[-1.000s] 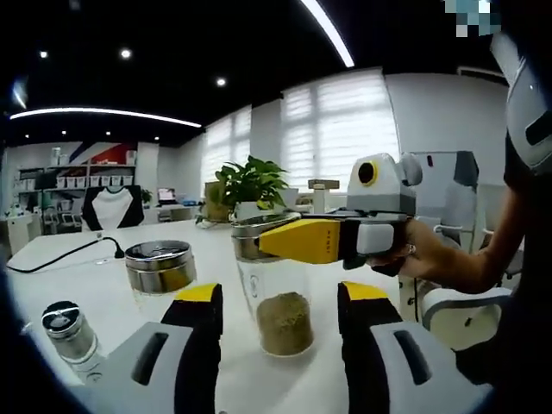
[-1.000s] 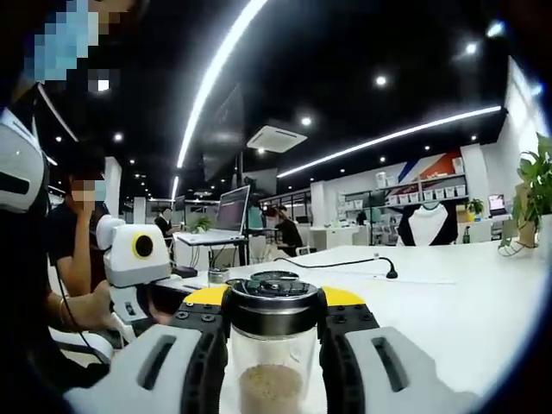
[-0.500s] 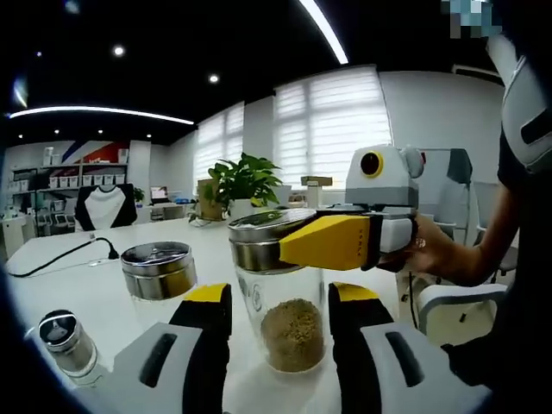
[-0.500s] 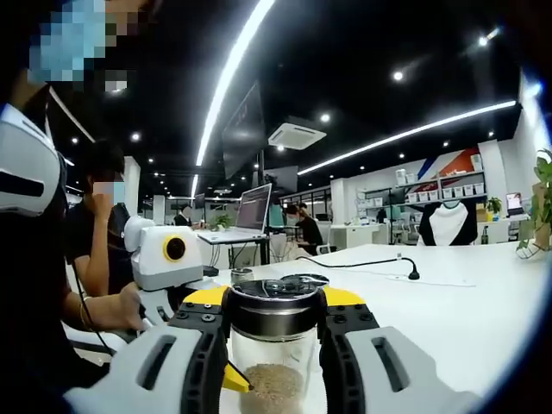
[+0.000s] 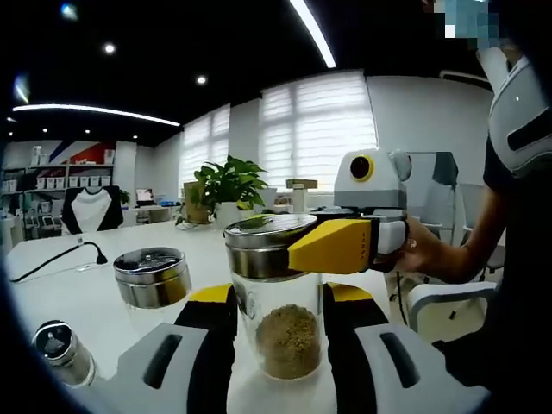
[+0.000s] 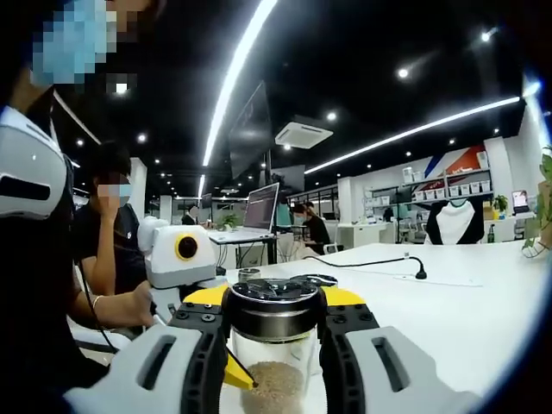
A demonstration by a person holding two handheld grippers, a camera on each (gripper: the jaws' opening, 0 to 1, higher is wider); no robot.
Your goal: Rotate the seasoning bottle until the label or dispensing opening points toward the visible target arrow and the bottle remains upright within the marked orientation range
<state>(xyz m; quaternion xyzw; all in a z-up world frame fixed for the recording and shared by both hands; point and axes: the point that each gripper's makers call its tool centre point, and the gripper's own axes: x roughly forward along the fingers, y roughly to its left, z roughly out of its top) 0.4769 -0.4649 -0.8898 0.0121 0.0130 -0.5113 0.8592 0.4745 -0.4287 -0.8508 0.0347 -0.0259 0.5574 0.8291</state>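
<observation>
- The right gripper (image 6: 272, 323) is clamped on the steel cap of the seasoning bottle (image 6: 272, 345), its yellow-tipped jaws pressed against both sides of the lid
- In the left gripper view the same right gripper (image 5: 332, 246) reaches in from the right, one yellow jaw laid against the cap of the seasoning bottle (image 5: 274, 297)
- The left gripper (image 5: 280, 328) has its jaws narrow around the glass body of the bottle, just beside or touching it; I cannot tell whether they press on it
- The bottle stands upright on the white table (image 5: 78, 293), with brownish powder in its lower part
- In the right gripper view the left gripper (image 6: 224, 366) shows low at the bottle's left side, a yellow tip against the glass
- A second steel-capped jar (image 5: 153, 280) stands near, on the left
- A small grinder (image 5: 62, 349) stands at the view's lower left edge
- A potted plant (image 5: 226, 183) stands farther back on the table
</observation>
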